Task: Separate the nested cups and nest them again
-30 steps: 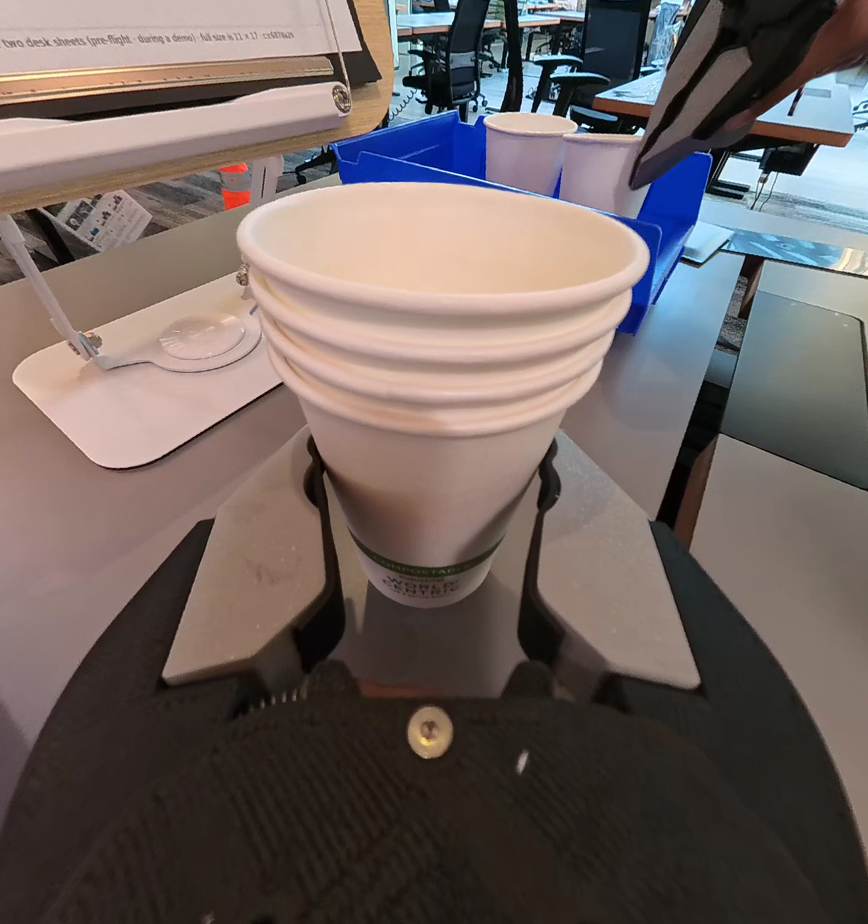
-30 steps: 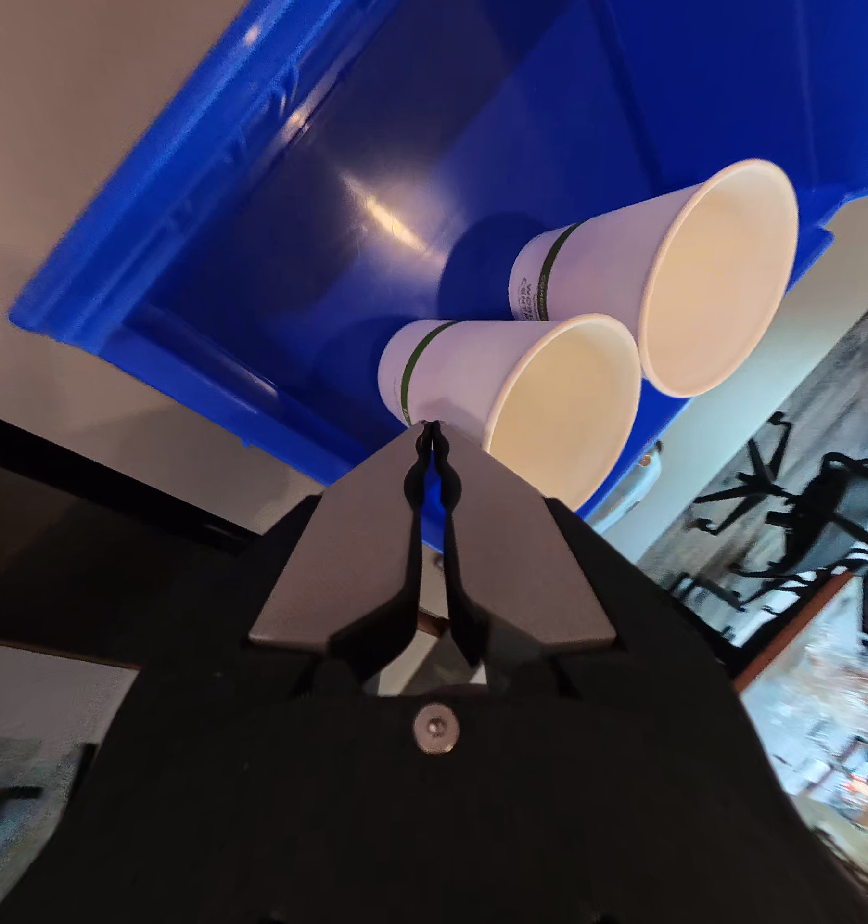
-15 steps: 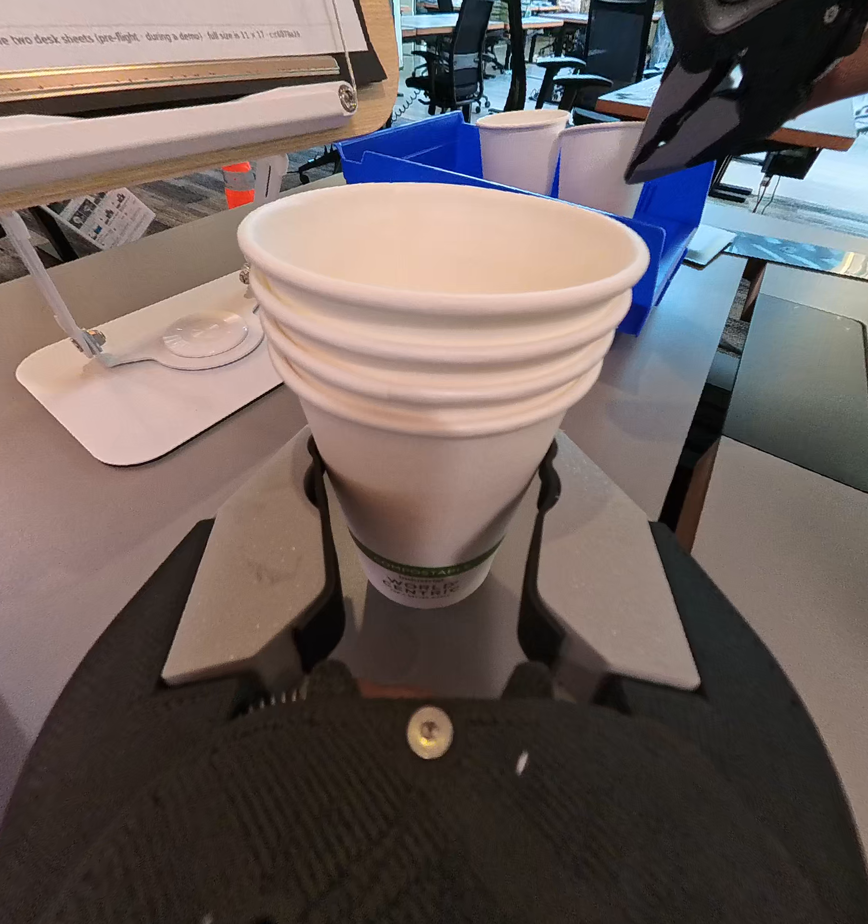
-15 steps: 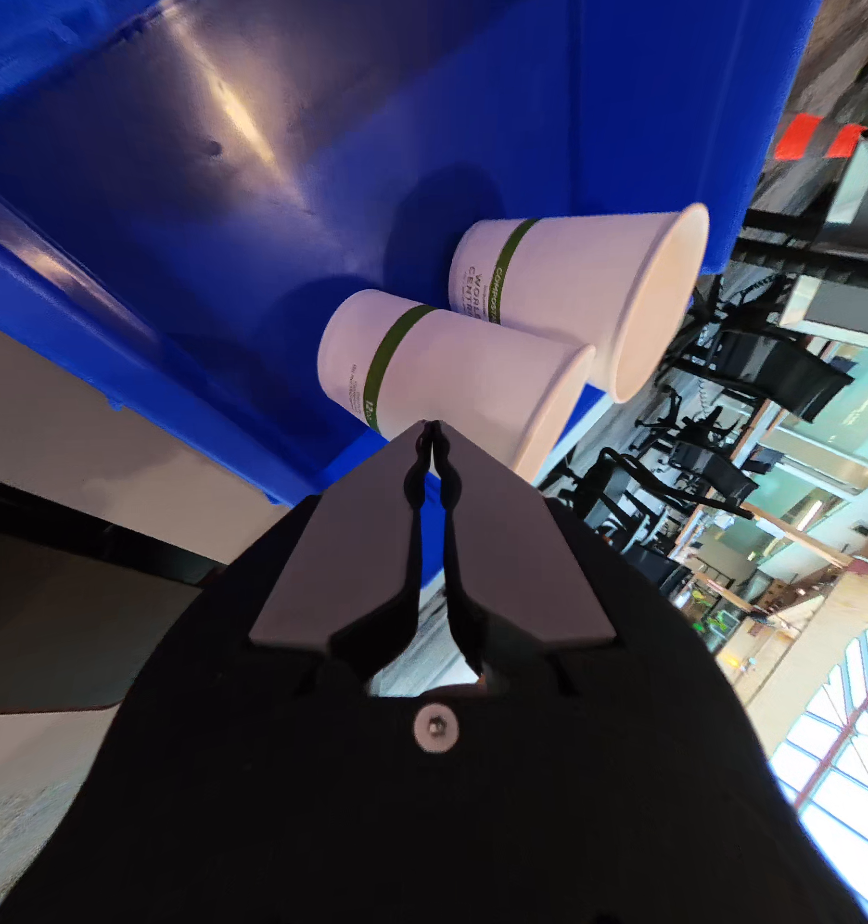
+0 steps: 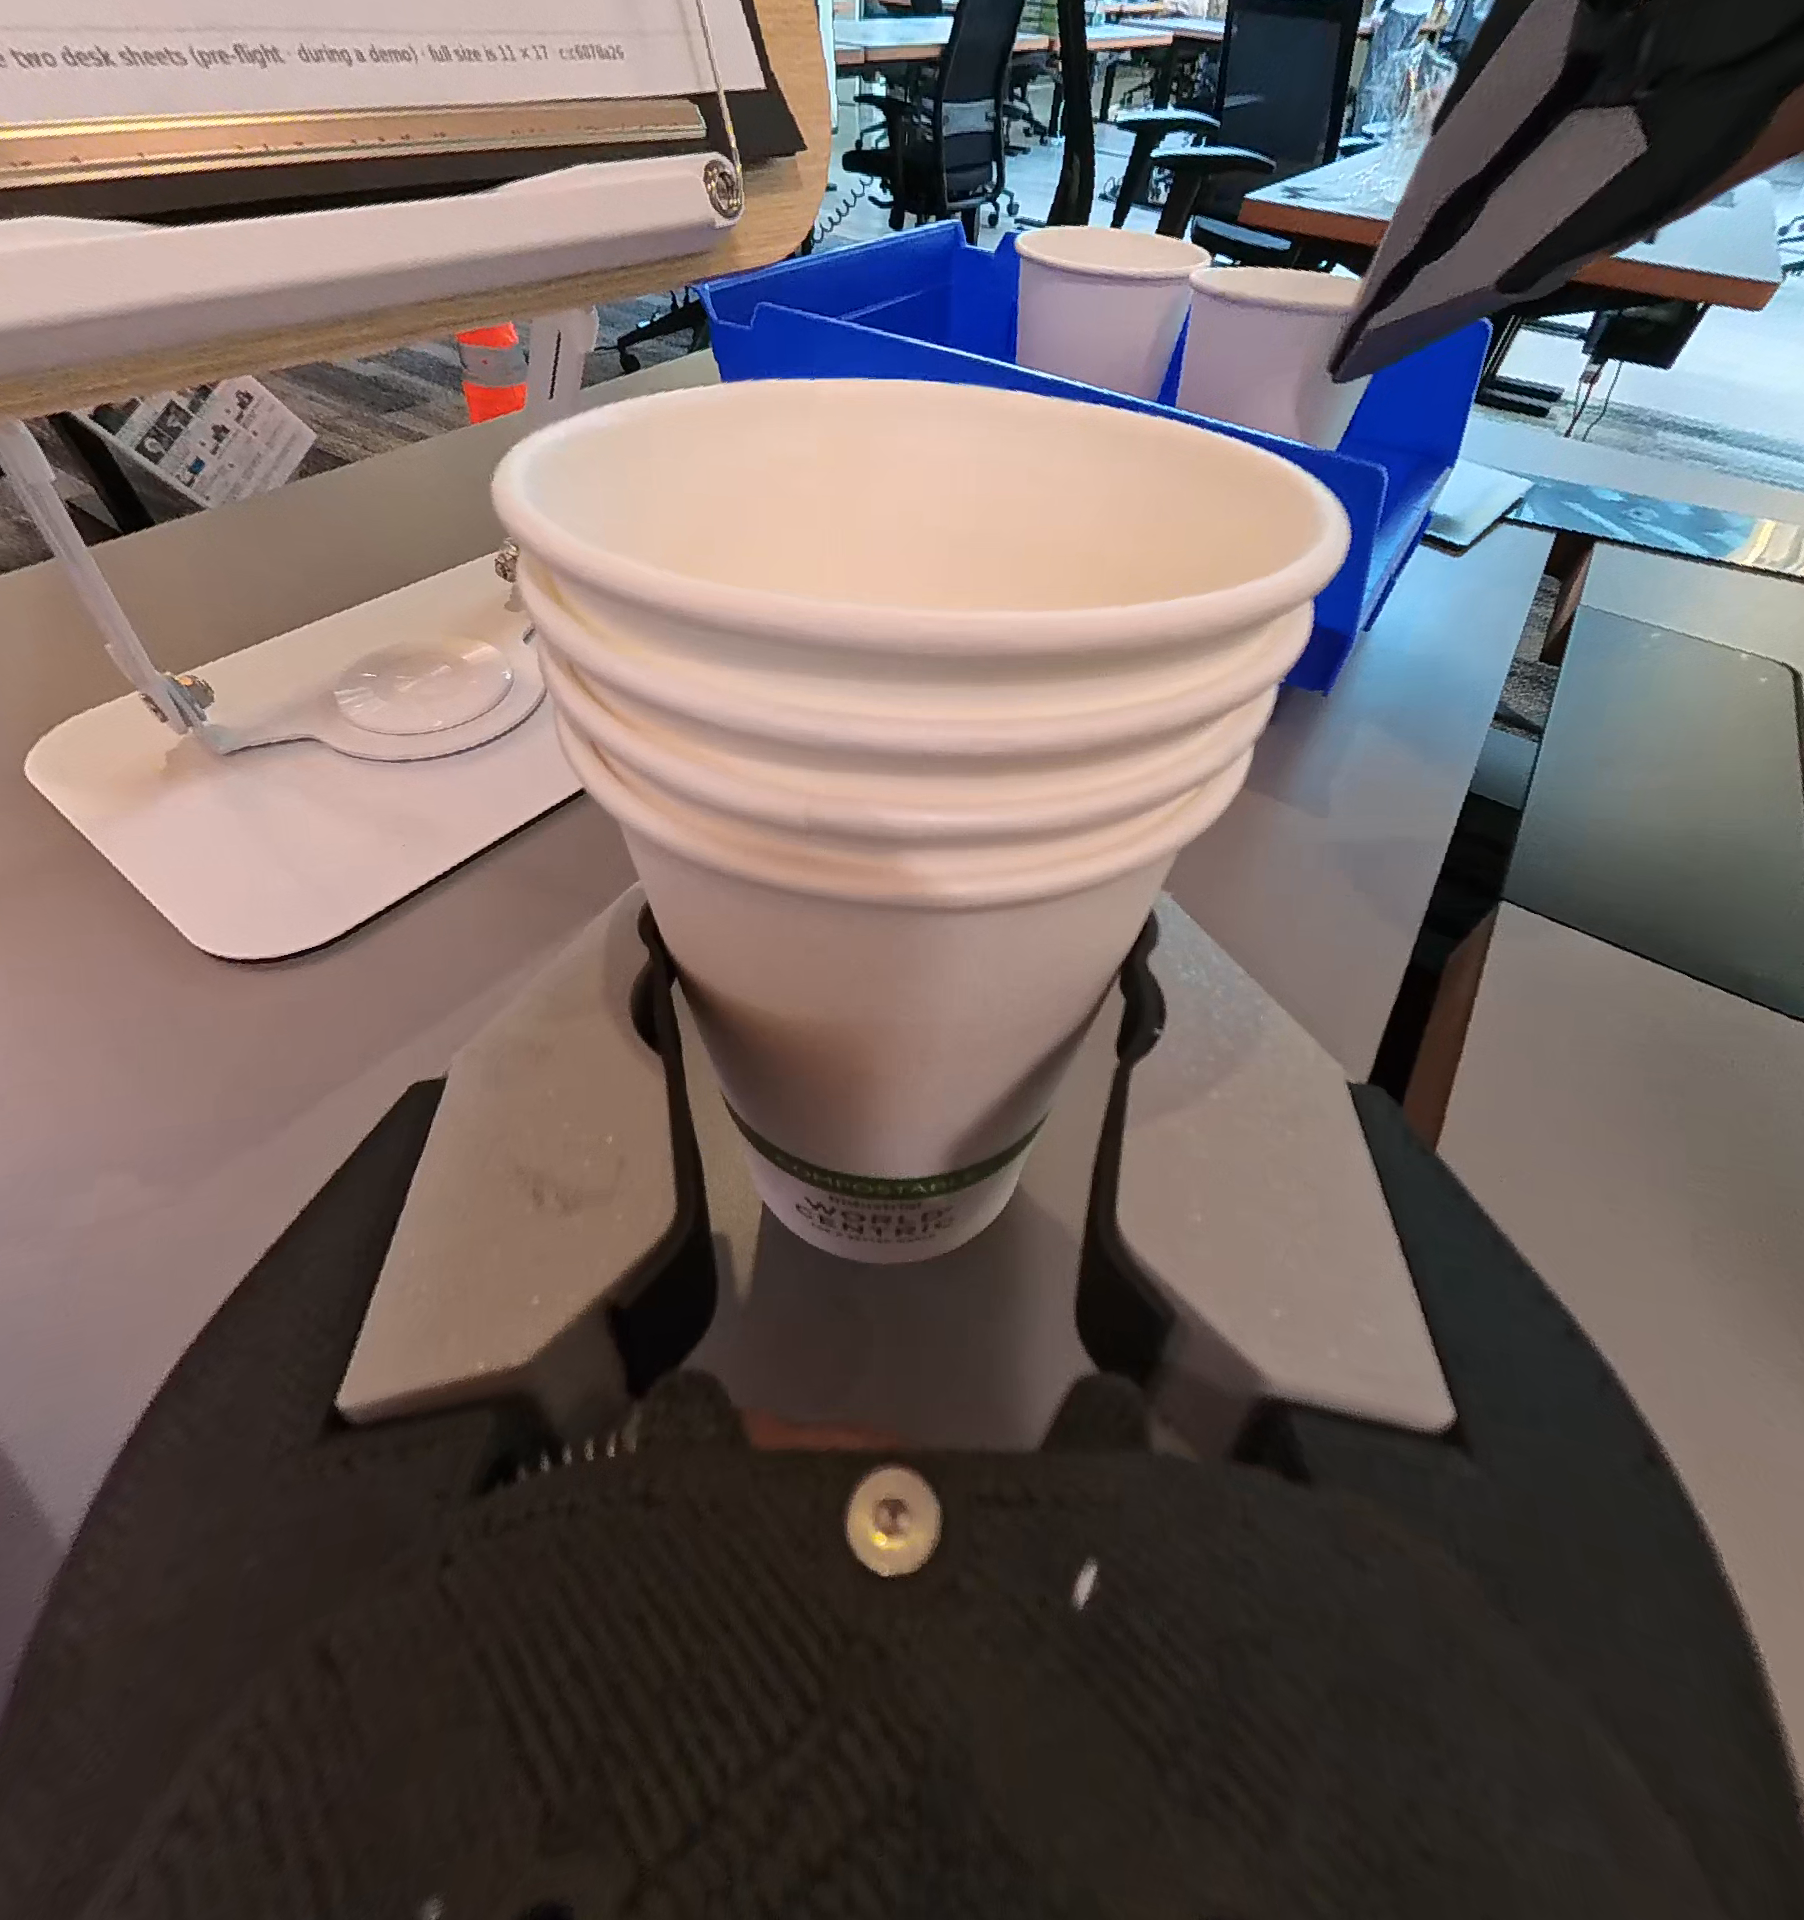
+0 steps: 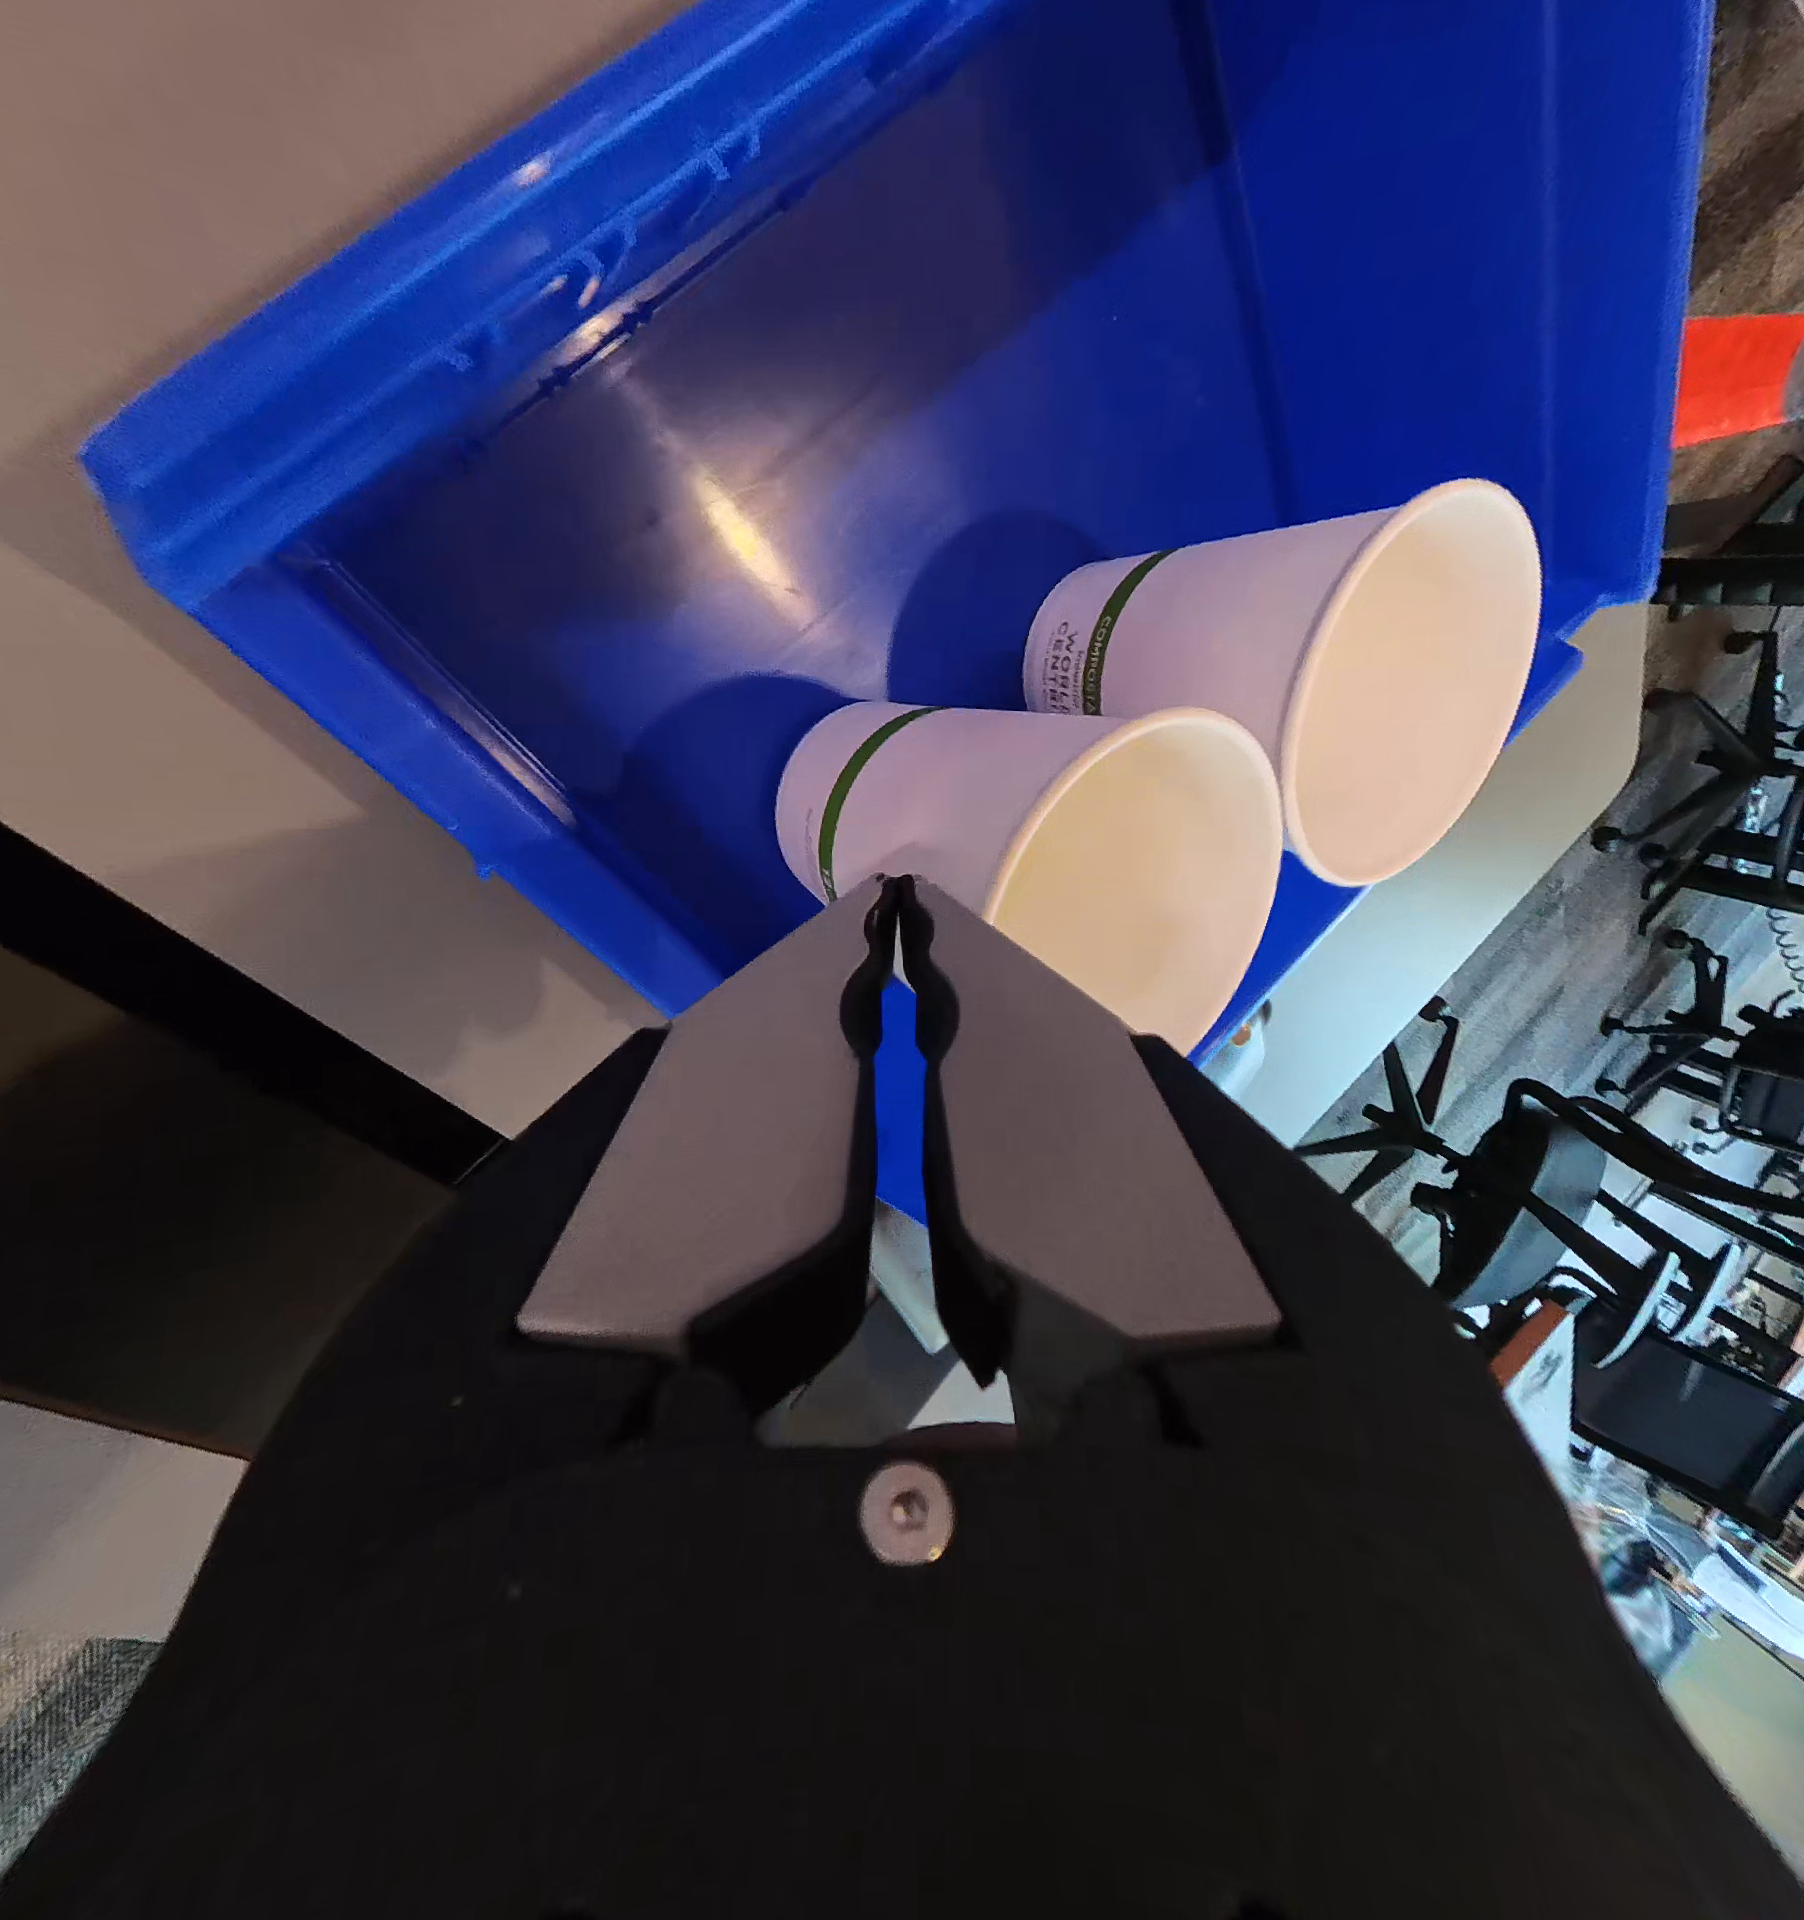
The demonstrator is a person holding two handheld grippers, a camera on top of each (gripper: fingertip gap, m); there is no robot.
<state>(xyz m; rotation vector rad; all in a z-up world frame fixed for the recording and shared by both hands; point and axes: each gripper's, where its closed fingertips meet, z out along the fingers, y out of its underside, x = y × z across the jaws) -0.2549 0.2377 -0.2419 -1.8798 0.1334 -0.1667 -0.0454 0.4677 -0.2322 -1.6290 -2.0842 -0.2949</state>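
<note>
A stack of several nested white paper cups (image 5: 908,790) with a green band near the base stands upright between my left gripper's fingers (image 5: 896,997), which are shut on its lower part. Two single white cups (image 6: 1033,821) (image 6: 1293,665) stand side by side inside a blue bin (image 6: 669,436); they also show in the left wrist view (image 5: 1106,301) (image 5: 1262,343). My right gripper (image 6: 896,883) is shut and empty, its tips just beside the nearer single cup, above the bin's edge. It shows in the left wrist view at the top right (image 5: 1355,358).
A white stand base (image 5: 285,821) with a tilted board (image 5: 337,187) sits on the grey table (image 5: 150,1091) to the left. A dark mat (image 5: 1667,821) lies at the right, past a gap between tables. Office chairs and desks stand behind.
The right gripper has swung and tilted over the bin, staying shut beside the nearer cup. The left gripper and its stack have barely moved.
</note>
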